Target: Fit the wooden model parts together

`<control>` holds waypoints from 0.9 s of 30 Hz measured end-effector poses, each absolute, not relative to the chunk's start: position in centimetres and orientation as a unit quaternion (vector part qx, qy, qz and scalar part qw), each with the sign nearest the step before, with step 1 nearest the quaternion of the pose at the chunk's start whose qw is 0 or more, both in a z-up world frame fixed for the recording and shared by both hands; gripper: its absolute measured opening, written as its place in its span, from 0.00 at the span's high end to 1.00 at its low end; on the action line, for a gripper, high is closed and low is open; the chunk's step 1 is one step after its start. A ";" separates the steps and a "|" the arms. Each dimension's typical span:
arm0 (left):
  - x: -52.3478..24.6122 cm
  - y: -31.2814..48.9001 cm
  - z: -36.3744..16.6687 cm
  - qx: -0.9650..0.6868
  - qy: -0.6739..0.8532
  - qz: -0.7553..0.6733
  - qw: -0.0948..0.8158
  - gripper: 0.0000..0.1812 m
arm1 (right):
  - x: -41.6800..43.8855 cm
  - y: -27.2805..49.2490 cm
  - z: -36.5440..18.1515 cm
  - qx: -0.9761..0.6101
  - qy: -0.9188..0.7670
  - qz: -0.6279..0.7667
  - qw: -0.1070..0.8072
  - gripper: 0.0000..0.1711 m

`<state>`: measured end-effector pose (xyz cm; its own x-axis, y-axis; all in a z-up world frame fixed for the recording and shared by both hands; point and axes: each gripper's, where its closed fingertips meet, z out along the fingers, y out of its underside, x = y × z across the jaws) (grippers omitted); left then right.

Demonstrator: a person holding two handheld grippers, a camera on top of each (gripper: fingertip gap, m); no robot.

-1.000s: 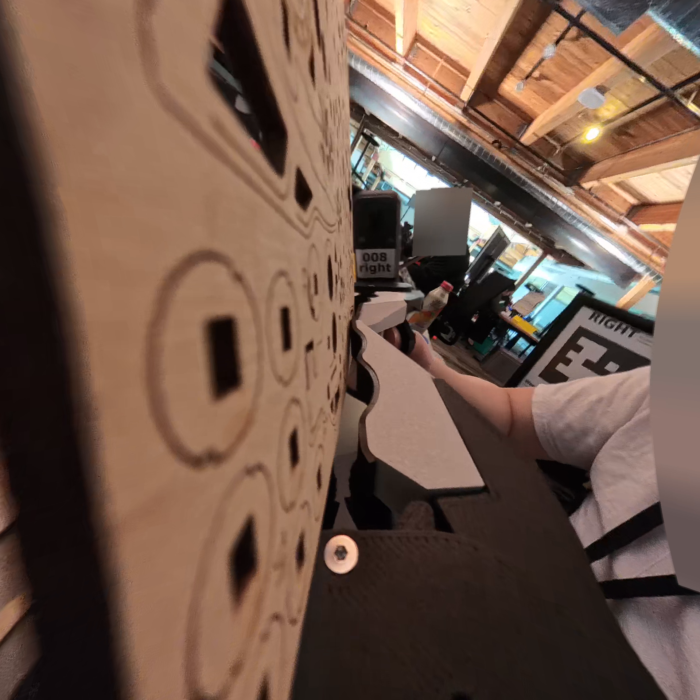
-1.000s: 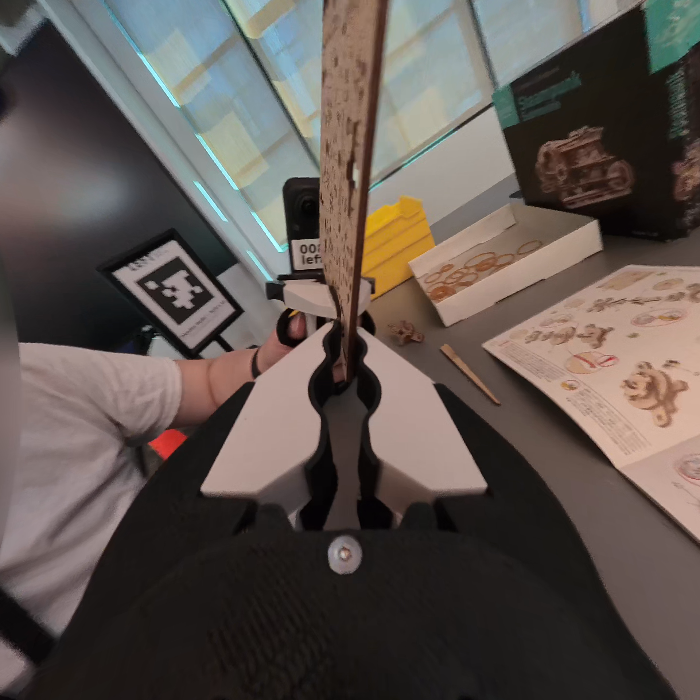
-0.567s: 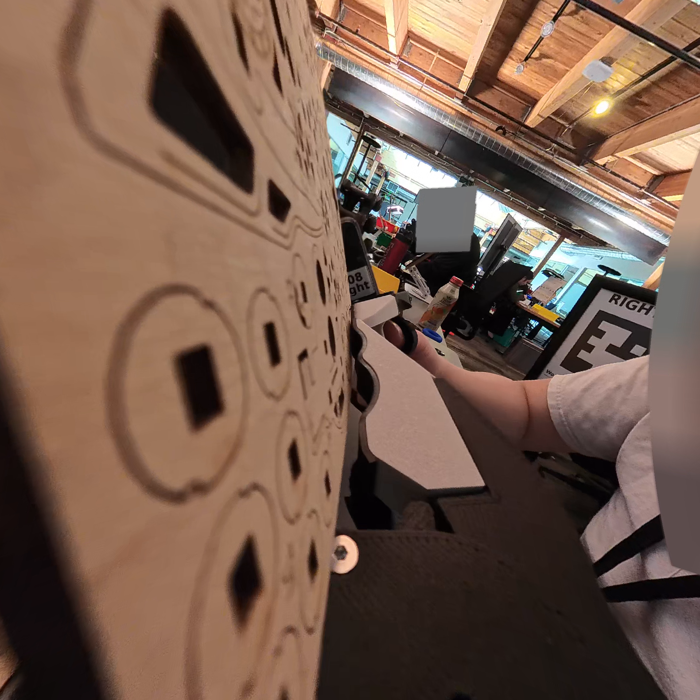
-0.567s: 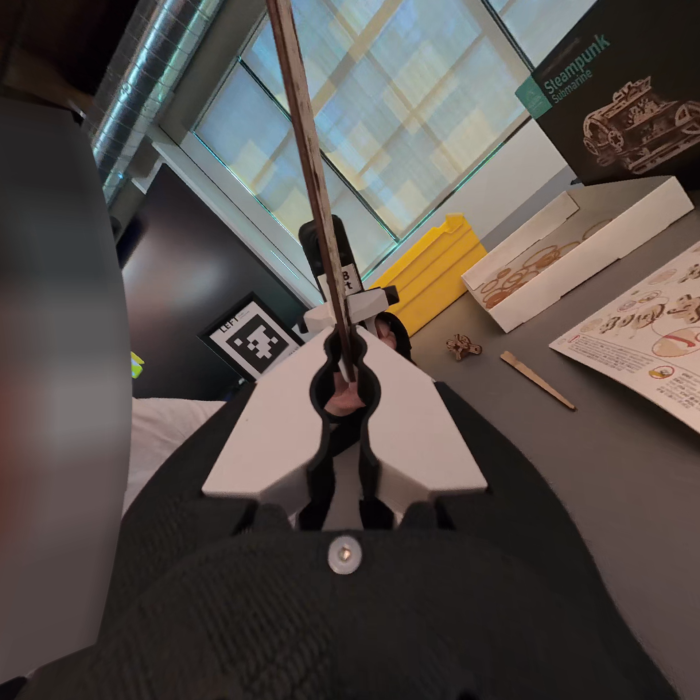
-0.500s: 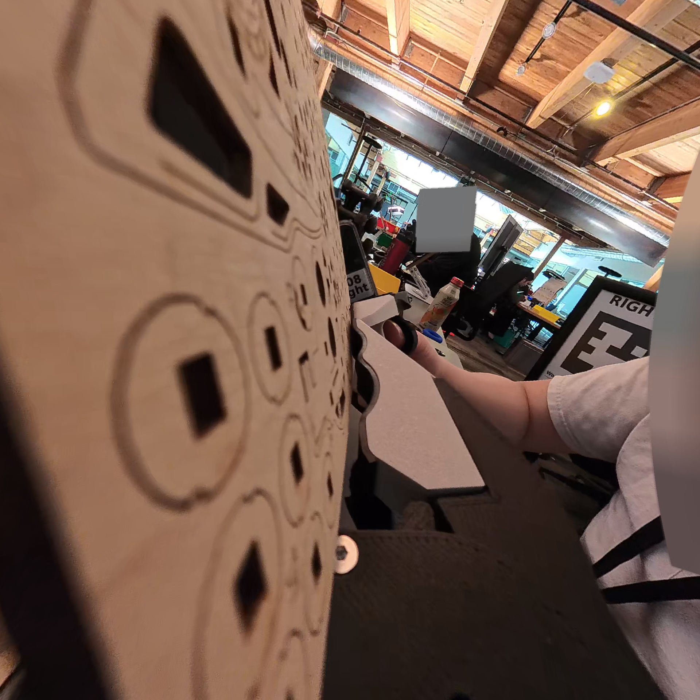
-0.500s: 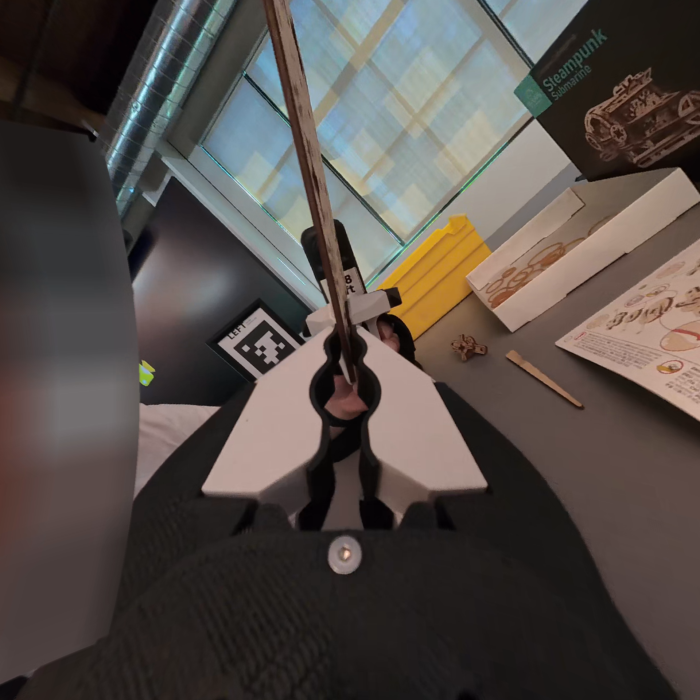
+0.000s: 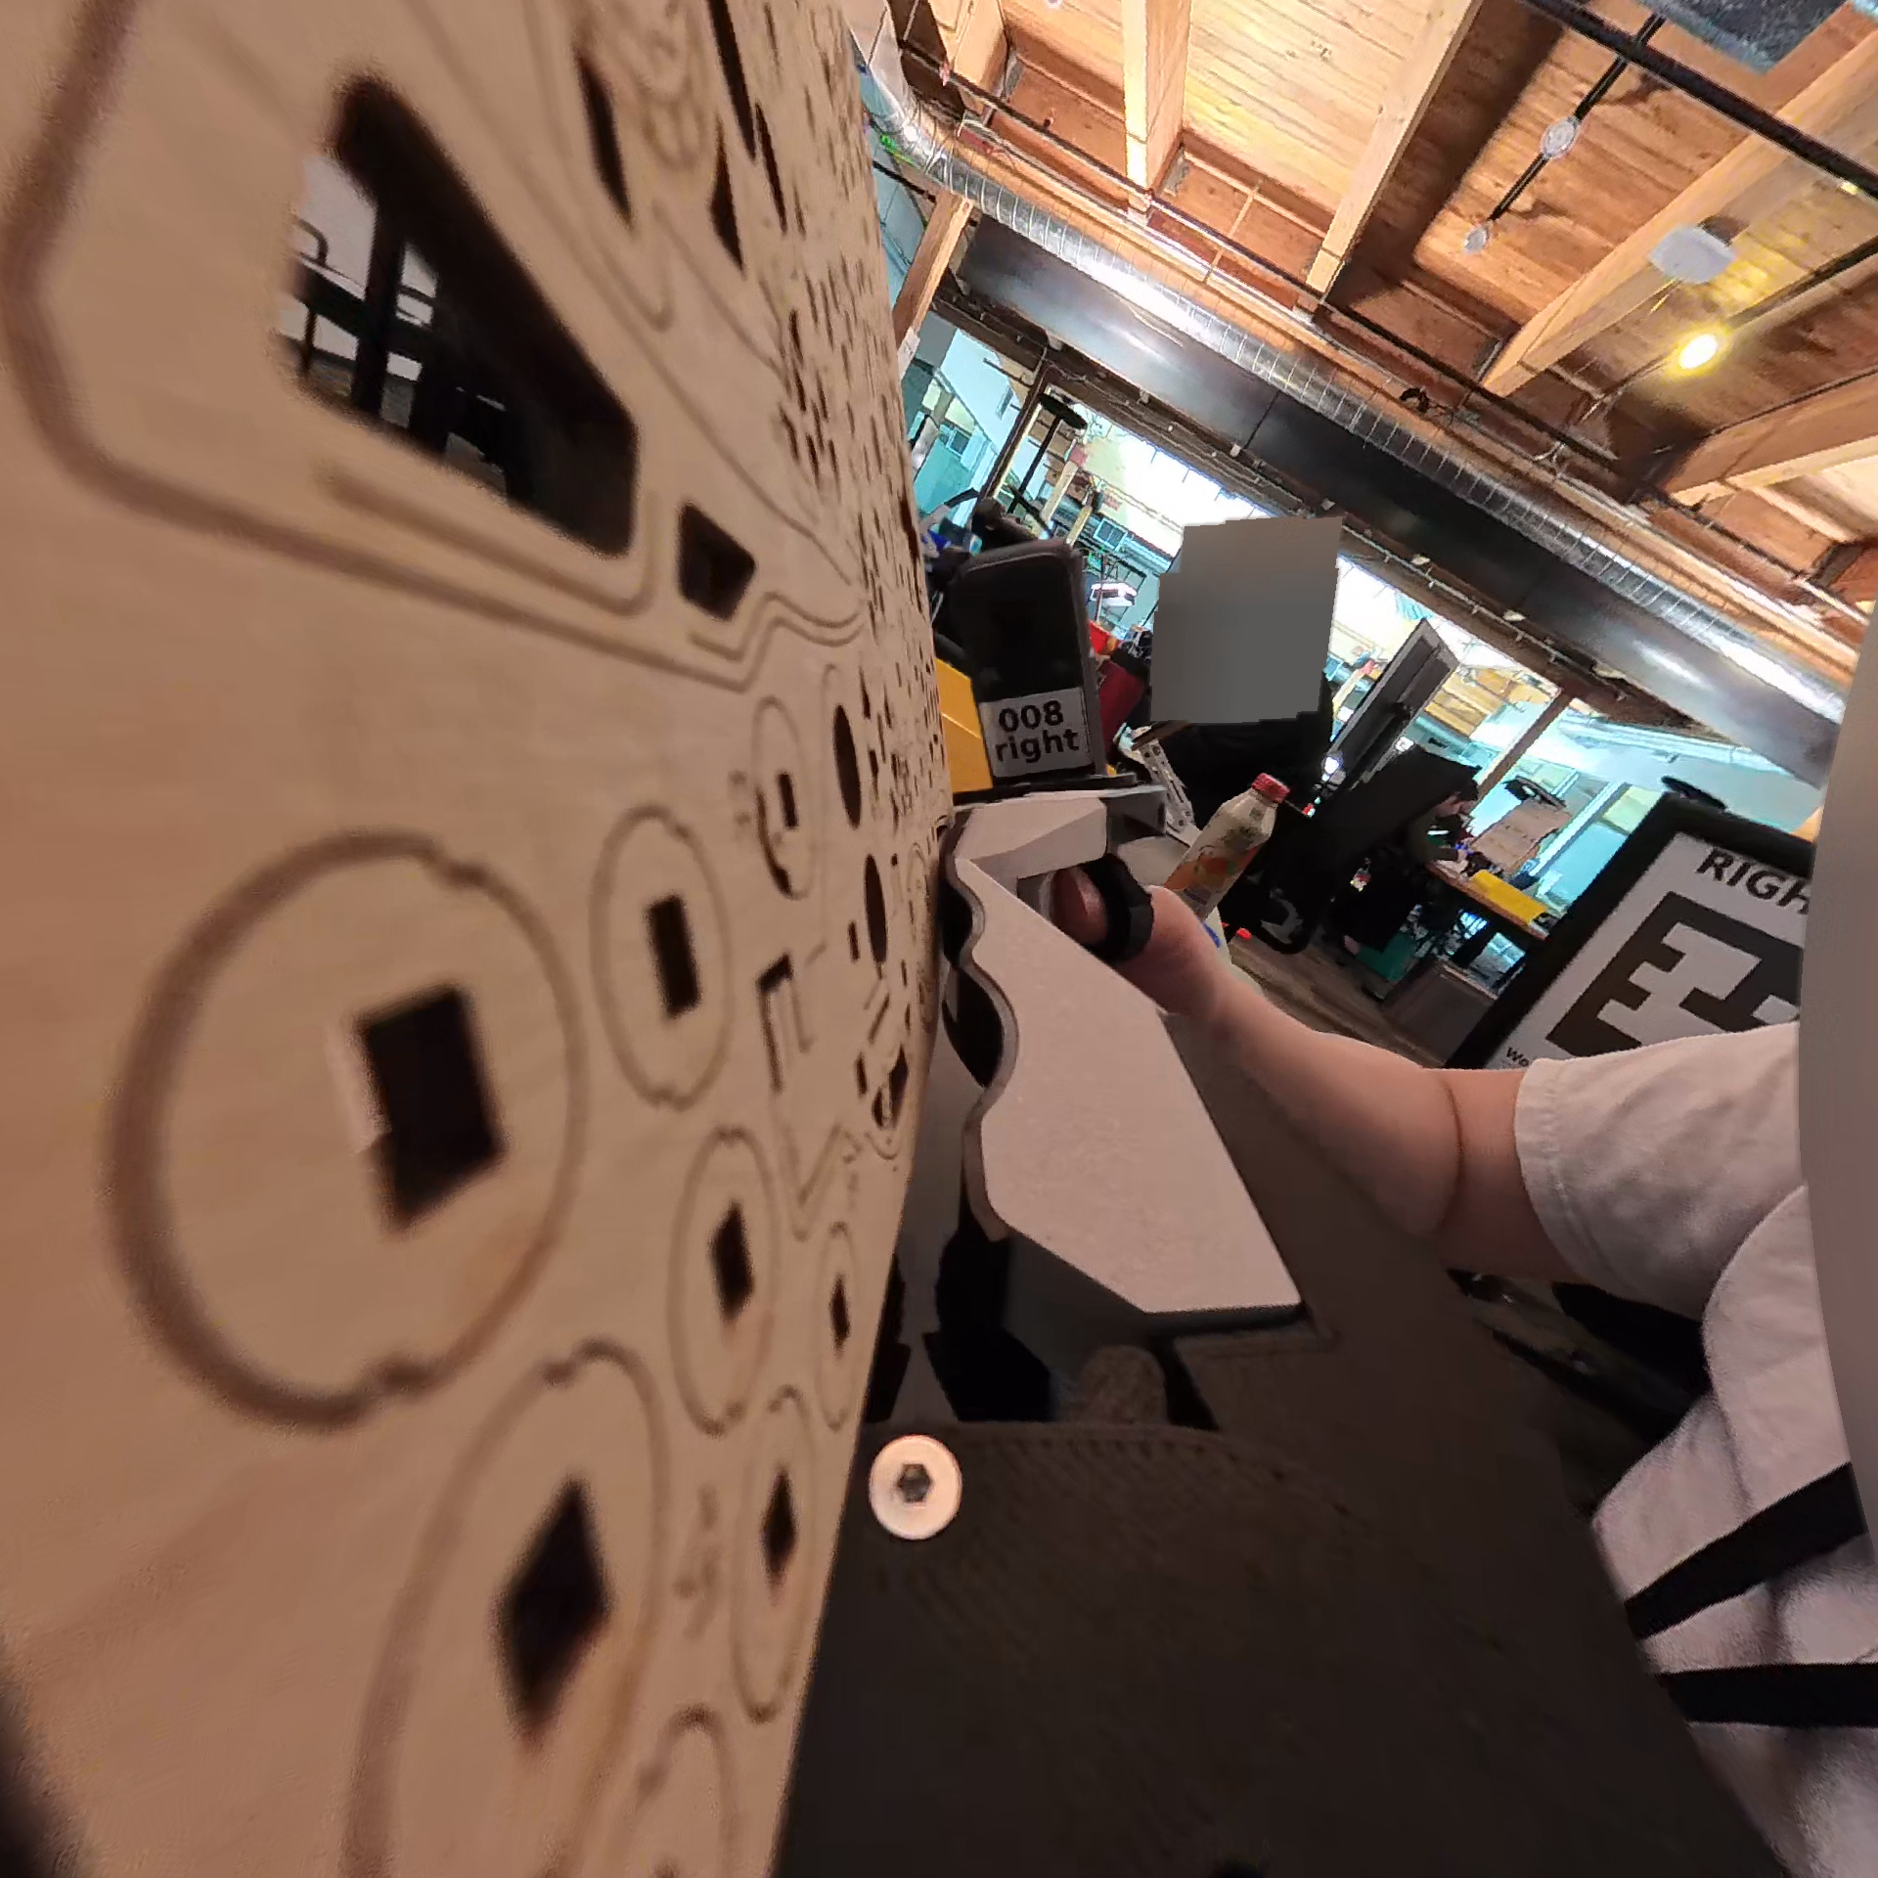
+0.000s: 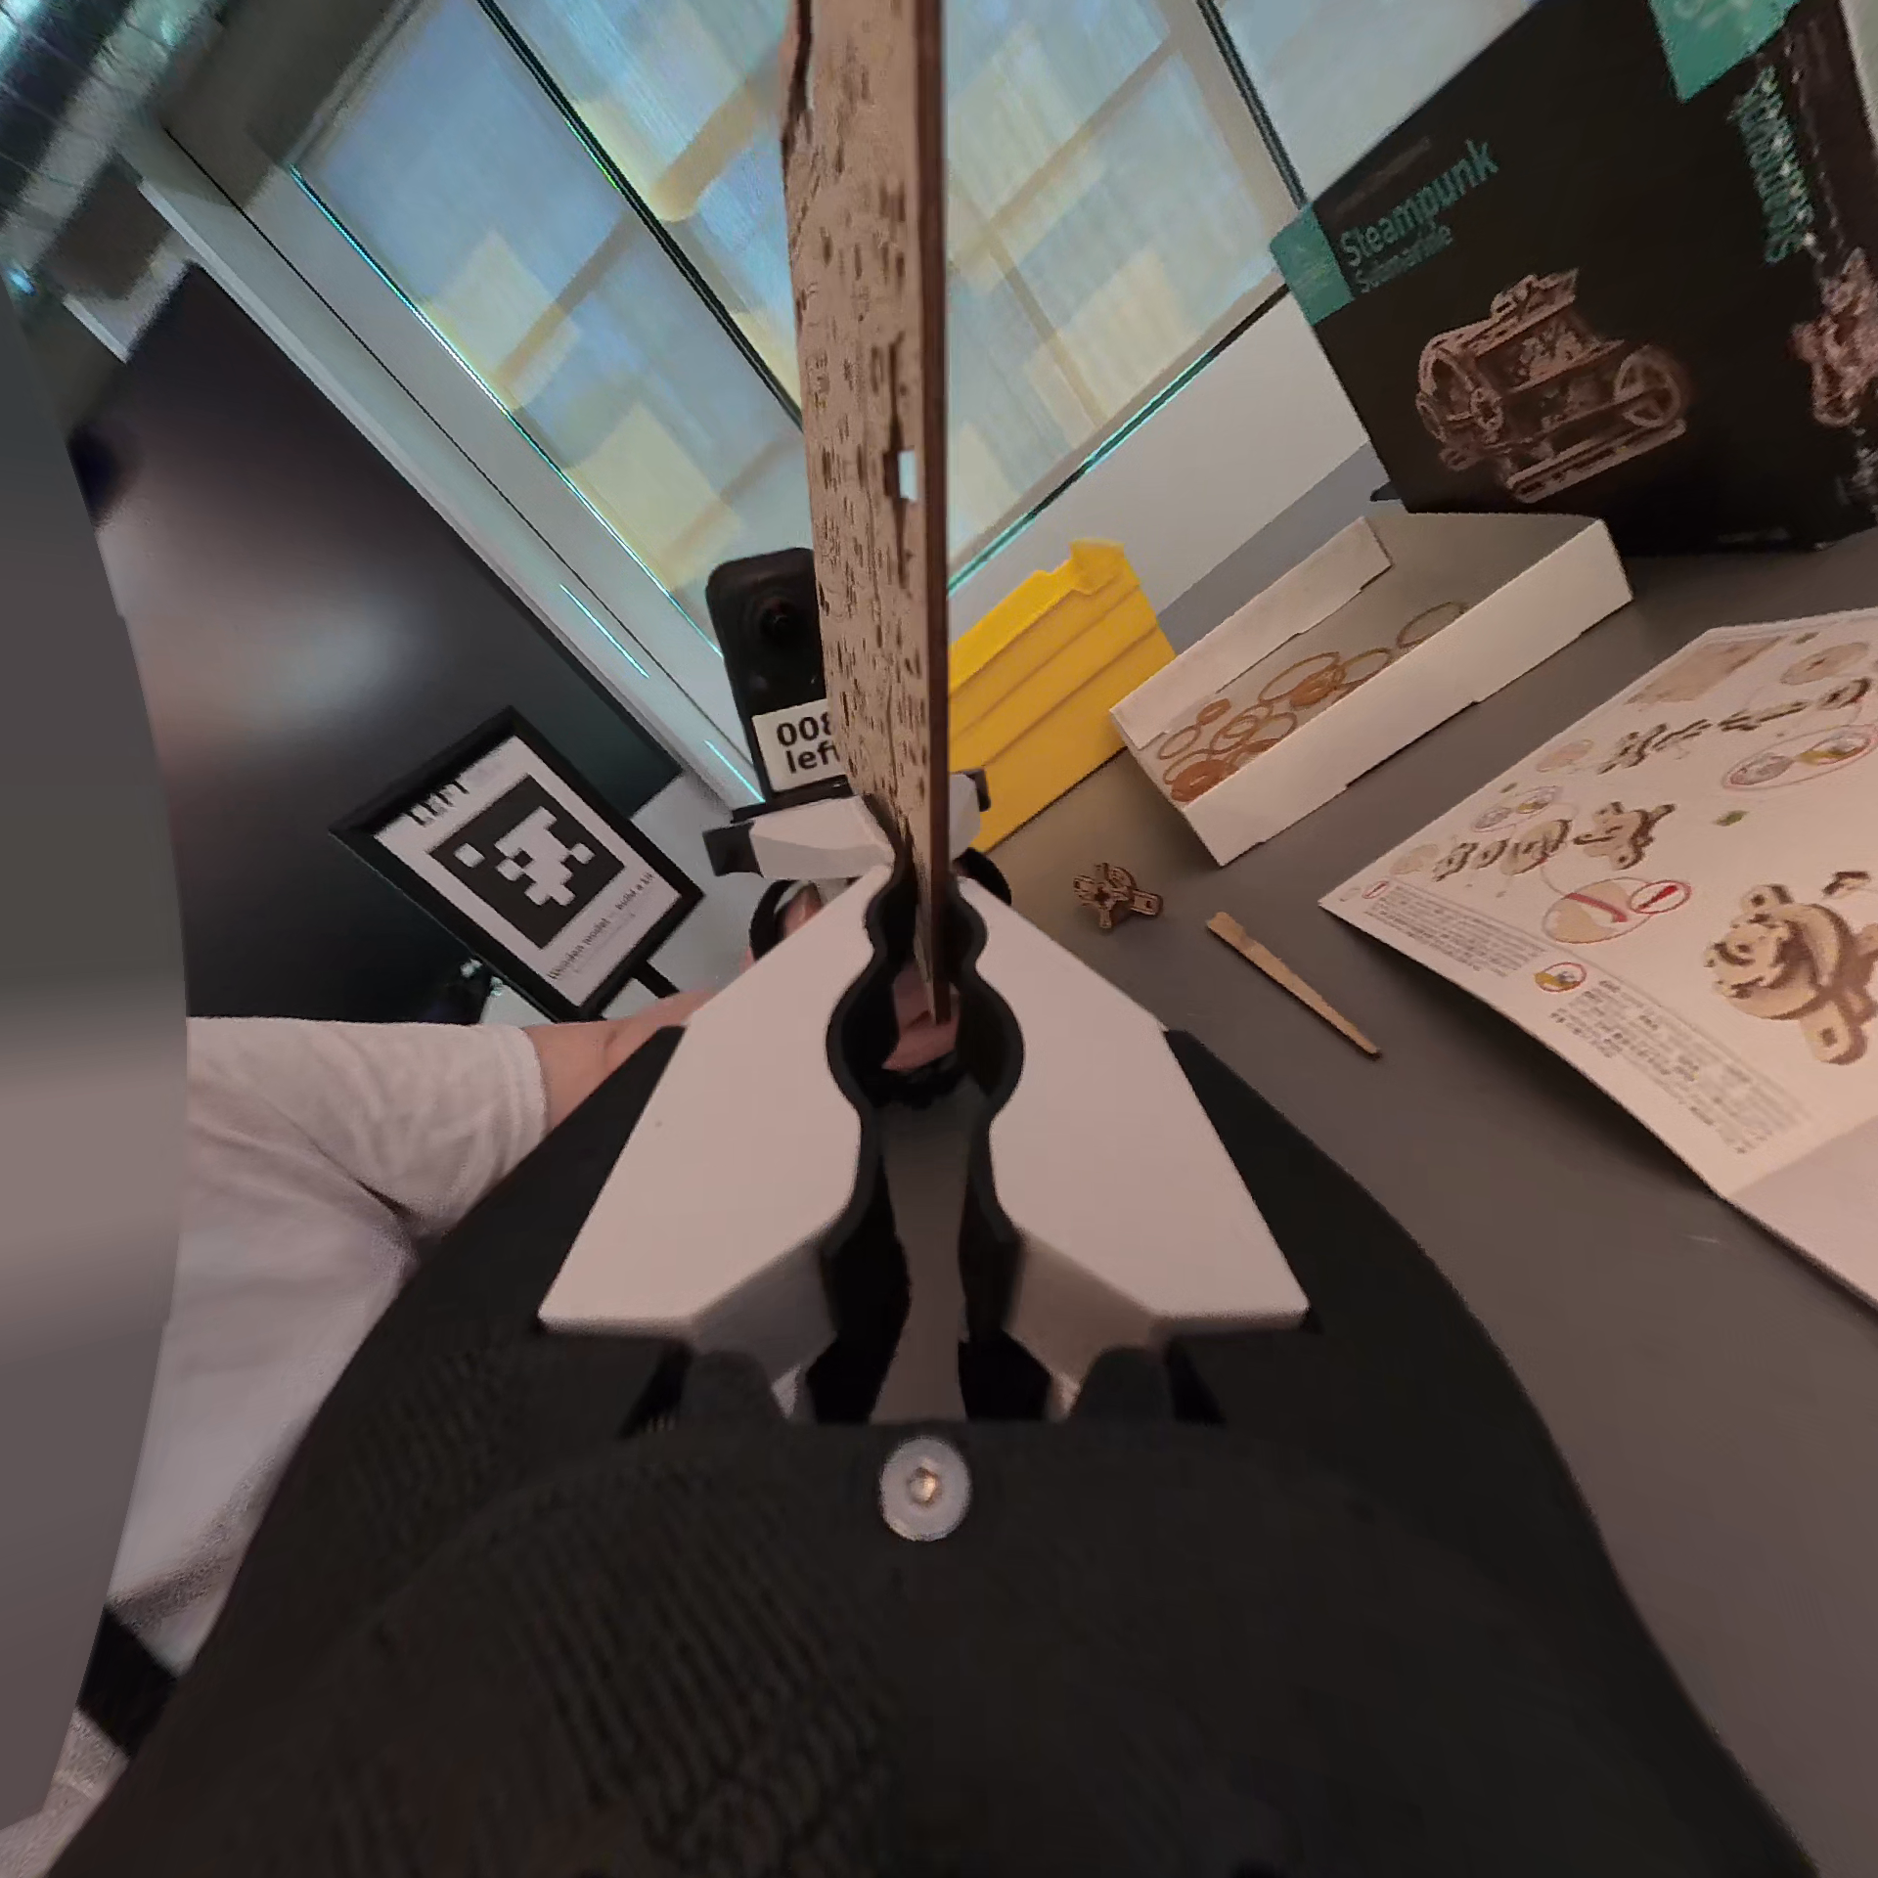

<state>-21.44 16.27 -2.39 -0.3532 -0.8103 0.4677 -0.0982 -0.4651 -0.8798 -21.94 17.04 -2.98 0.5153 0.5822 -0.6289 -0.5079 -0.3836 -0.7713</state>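
A thin laser-cut wooden sheet with many cut part outlines fills the left half of the left wrist view. My left gripper is shut on its edge; only the right white finger shows, the other is hidden behind the sheet. In the right wrist view the sheet stands edge-on and nearly upright, above the table. My right gripper is shut on its lower edge. The left gripper grips the same sheet just beyond, facing mine. The right gripper also shows in the left wrist view.
On the grey table lie a small wooden assembly, a wooden stick and an instruction sheet. A white tray with wooden rings, a yellow bin and a dark kit box stand behind. My two grippers' fingertips are within a few centimetres of each other.
The sheet and both grippers tilted to one side half a second ago and have swung back to near upright. Both grips on the sheet are unchanged.
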 end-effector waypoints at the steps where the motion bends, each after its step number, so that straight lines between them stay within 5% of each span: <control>1: -21.4 16.3 -2.4 -0.507 0.445 -0.692 0.255 0.99 | -21.9 17.0 -3.0 -0.674 -0.032 0.482 0.559 0.98; 10: -21.7 16.1 -1.7 -0.483 0.458 -0.704 0.247 0.99 | -22.3 16.7 -2.0 -0.658 -0.083 0.458 0.591 0.98; 27: -22.1 15.7 -3.4 -0.497 0.504 -0.685 0.173 0.99 | -22.7 15.5 -4.6 -0.705 -0.128 0.510 0.476 0.99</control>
<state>-22.06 15.69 -3.44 -0.4455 -0.7382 0.5066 -0.2640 -0.4323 -0.8622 -22.67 15.53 -4.61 0.4477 0.6665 -0.5961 -0.3043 -0.5133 -0.8024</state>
